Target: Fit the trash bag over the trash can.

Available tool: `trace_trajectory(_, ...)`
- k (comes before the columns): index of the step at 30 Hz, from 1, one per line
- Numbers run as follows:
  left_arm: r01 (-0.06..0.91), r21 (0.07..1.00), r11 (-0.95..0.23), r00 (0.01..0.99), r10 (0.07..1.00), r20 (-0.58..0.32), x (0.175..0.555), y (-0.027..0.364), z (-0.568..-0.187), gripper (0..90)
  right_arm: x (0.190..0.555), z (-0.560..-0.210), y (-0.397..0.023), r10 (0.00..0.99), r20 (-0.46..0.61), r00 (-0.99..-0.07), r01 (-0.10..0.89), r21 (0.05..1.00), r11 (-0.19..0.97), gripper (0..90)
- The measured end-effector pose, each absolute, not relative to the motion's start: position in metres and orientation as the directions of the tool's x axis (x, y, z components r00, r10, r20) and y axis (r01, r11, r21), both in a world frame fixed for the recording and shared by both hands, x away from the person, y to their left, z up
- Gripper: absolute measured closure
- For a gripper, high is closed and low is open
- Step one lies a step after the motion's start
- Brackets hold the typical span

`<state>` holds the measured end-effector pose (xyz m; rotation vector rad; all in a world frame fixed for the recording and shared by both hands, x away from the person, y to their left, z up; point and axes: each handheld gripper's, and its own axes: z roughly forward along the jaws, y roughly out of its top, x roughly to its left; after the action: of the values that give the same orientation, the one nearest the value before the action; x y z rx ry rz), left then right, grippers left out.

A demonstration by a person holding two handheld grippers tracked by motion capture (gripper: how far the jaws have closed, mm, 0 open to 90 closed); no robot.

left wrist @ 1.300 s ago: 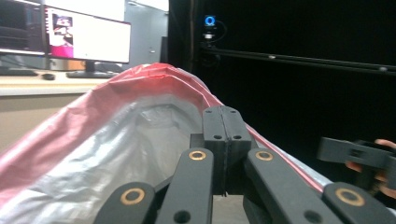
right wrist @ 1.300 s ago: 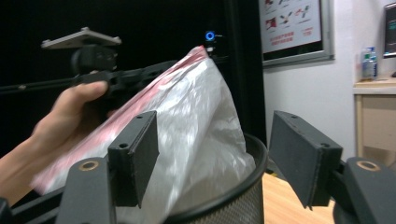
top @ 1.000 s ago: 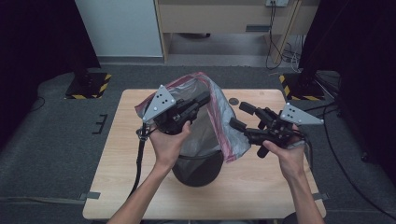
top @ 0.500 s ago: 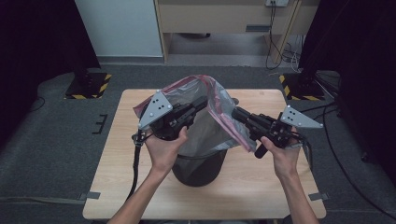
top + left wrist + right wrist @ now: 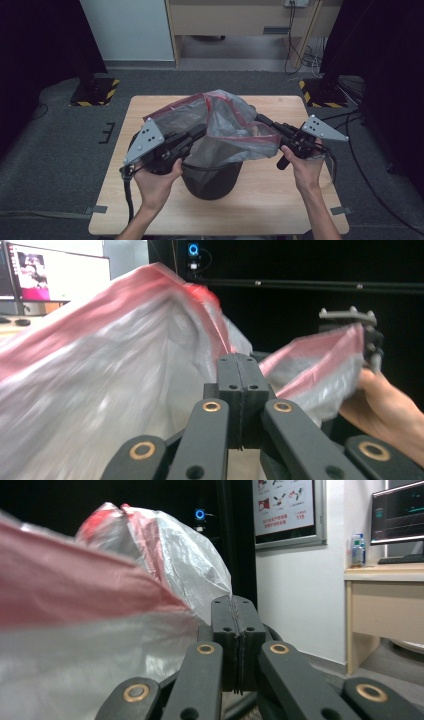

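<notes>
A clear plastic bag (image 5: pixel 225 125) with a red rim is spread above a black bin (image 5: pixel 212 180) standing on the wooden table (image 5: pixel 280 200). My left gripper (image 5: pixel 202 131) is shut on the bag's left rim, reaching in from the left of the bin. In the left gripper view the jaws (image 5: pixel 238 362) are pressed together with the film (image 5: pixel 100 380) rising past them. My right gripper (image 5: pixel 261 120) has just been closing and now pinches the red rim on the right. In the right gripper view its jaws (image 5: pixel 234 605) meet on the bag (image 5: pixel 75 630).
Yellow-and-black striped stands sit on the floor beyond the table at the left (image 5: pixel 95 92) and right (image 5: pixel 320 92). Cables (image 5: pixel 350 130) trail off the right side. A wooden desk (image 5: pixel 385 600) stands past the right gripper.
The right jaws, open a second ago, have shut on the bag's rim. The left gripper has pulled left and toward the person, stretching the bag's mouth wider over the bin.
</notes>
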<state>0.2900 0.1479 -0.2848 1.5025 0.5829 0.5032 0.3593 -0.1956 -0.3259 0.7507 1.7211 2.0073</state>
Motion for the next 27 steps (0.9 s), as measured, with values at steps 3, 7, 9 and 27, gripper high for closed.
trace_trajectory(3, 0.062, 0.998, 0.025, 0.755, 0.653, -0.063, 0.279, 0.162, -0.293, 90.0, 0.358, -0.329, -0.198, 0.625, 0.141, -0.767, 0.048, 0.985, -0.163, 89.9)
trace_trajectory(7, 0.080, 0.996, 0.027, 0.749, 0.658, -0.078, 0.269, 0.175, -0.303, 90.0, 0.355, -0.333, -0.200, 0.641, 0.135, -0.756, 0.051, 0.988, -0.148, 89.9)
trace_trajectory(9, 0.094, 0.995, 0.012, 0.744, 0.663, -0.079, 0.265, 0.180, -0.310, 90.0, 0.353, -0.335, -0.200, 0.649, 0.126, -0.750, 0.051, 0.990, -0.134, 89.9)
trace_trajectory(27, 0.164, 0.986, 0.026, 0.691, 0.711, -0.134, 0.249, 0.213, -0.353, 90.0, 0.340, -0.350, -0.199, 0.664, 0.108, -0.740, 0.077, 0.994, -0.076, 89.2)
